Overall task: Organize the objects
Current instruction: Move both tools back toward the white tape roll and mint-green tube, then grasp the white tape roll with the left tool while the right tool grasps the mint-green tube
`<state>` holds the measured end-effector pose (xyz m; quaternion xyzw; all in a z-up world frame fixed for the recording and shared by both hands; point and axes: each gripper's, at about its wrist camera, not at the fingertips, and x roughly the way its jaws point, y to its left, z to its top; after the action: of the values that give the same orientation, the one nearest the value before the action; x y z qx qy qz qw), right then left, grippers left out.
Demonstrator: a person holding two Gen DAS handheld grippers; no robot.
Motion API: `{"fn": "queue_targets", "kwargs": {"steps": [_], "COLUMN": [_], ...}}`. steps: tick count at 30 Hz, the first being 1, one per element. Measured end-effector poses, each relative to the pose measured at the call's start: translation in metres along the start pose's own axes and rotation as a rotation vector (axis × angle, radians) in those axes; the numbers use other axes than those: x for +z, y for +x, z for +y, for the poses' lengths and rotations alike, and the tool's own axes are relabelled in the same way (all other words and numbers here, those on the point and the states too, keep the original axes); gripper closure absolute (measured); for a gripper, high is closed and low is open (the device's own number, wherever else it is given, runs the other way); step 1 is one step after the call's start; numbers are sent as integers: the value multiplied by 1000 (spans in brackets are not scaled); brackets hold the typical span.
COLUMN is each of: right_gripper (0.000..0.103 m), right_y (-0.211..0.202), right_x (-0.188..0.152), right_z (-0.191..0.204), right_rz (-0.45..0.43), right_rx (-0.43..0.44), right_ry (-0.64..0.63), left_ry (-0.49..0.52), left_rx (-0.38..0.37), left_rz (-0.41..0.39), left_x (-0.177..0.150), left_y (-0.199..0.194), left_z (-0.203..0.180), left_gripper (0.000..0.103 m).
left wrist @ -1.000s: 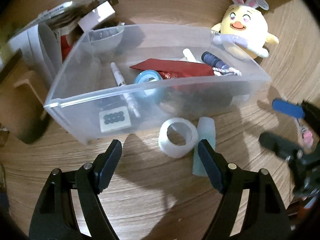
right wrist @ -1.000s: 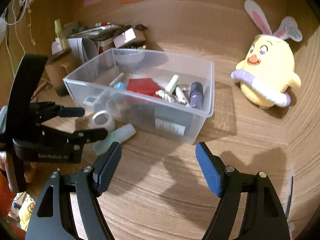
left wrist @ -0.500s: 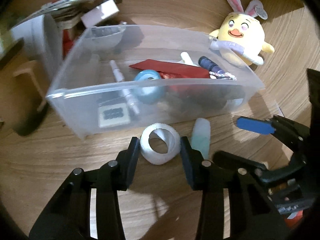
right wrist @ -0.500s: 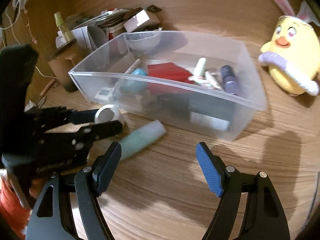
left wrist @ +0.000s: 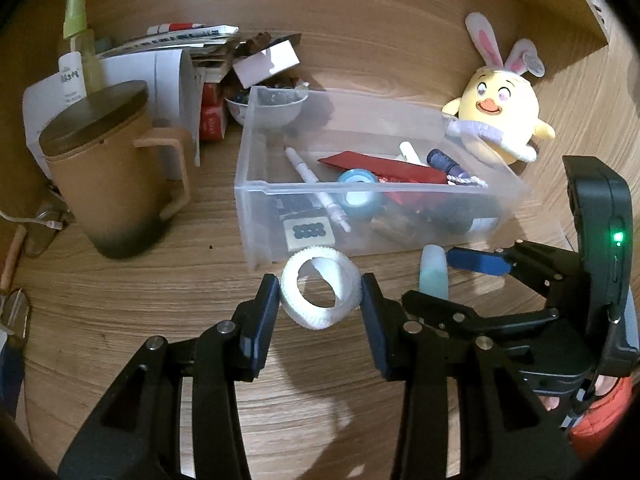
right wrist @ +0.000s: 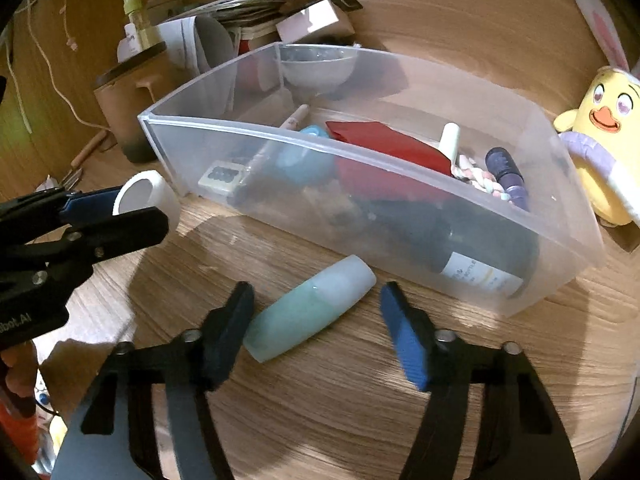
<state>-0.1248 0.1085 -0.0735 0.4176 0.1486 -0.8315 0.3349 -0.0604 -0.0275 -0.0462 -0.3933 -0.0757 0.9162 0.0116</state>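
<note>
Clutter fills the far left of the worktop (left wrist: 120, 300): a lidded tan mug (left wrist: 108, 168), a spray bottle (left wrist: 78, 40) and stacked papers behind it. Next comes the left claw (left wrist: 320, 300), its pads pressed against the two sides of a white tape roll (left wrist: 318, 288), which looks lifted just off the wood in front of the bin's near-left corner. The roll seems light and slightly squashy, with a textured rim that should not slip; pinching across its outer wall, as now, is the sensible hold, and only a modest squeeze is needed to avoid deforming it.

Behind it stands the clear plastic bin (right wrist: 372, 160), already holding a pen, a blue tape roll, a red packet, a braided cord and a dark bottle. In front of its long wall a pale green tube (right wrist: 308, 312) lies on its side, close to the bin, though contact is unclear. The right claw (right wrist: 316, 332) is spread wide and straddles the tube, its pads not gripping it. The tube looks smooth and rounded, likely to roll or squirt out, so closing on its middle, across the width, is safest.

Far right sits a yellow chick plush (left wrist: 500, 116).
</note>
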Motion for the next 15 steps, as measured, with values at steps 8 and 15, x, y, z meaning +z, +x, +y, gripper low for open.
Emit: {"fn": "queue_targets", "kwargs": {"steps": [8, 15], "right_gripper": [80, 80], "right_y": [-7, -21], "right_x": [-8, -14], "right_z": [4, -3], "right_rz": [-10, -35], "right_rx": [-11, 5], "right_ry": [-35, 1], "left_ry": [12, 34], "left_rx": [-13, -4], "left_rz": [-13, -45], "left_x": [-1, 3], "left_y": [-4, -15], "left_z": [-7, -17], "left_gripper": [62, 62]}}
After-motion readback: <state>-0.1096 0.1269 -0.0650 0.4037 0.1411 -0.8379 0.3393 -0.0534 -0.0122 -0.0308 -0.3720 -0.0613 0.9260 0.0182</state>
